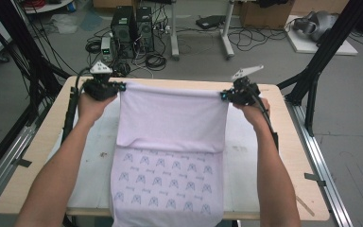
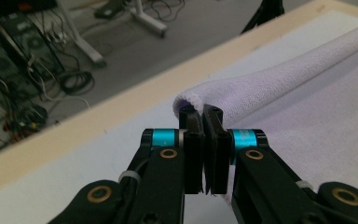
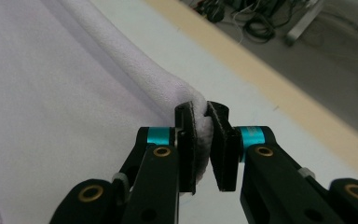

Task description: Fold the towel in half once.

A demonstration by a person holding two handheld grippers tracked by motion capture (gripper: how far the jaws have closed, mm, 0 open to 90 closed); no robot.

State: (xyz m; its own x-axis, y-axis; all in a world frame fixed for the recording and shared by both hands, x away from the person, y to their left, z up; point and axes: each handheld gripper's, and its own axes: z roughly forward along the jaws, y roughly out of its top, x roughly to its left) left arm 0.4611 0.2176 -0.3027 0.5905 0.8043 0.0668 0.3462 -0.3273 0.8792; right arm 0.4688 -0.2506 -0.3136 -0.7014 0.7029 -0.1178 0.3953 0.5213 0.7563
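Observation:
A pale lilac towel point(image 1: 170, 118) lies down the middle of the table, its far part held up and stretched between both grippers. Its near part shows a printed pattern point(image 1: 163, 182) and hangs over the front edge. My left gripper point(image 1: 118, 87) is shut on the towel's far left corner point(image 2: 189, 100), jaws pinching the rolled hem. My right gripper point(image 1: 224, 96) is shut on the far right corner point(image 3: 191, 100), with cloth squeezed between the jaws. In the right gripper view the towel point(image 3: 51, 93) spreads away to the left.
A white mat point(image 1: 94, 156) covers the wooden table point(image 1: 293, 142) under the towel. Black frame poles point(image 1: 321, 56) stand at both sides. On the floor beyond the far edge are computer towers point(image 1: 132, 28), cables and a desk leg point(image 1: 227, 33).

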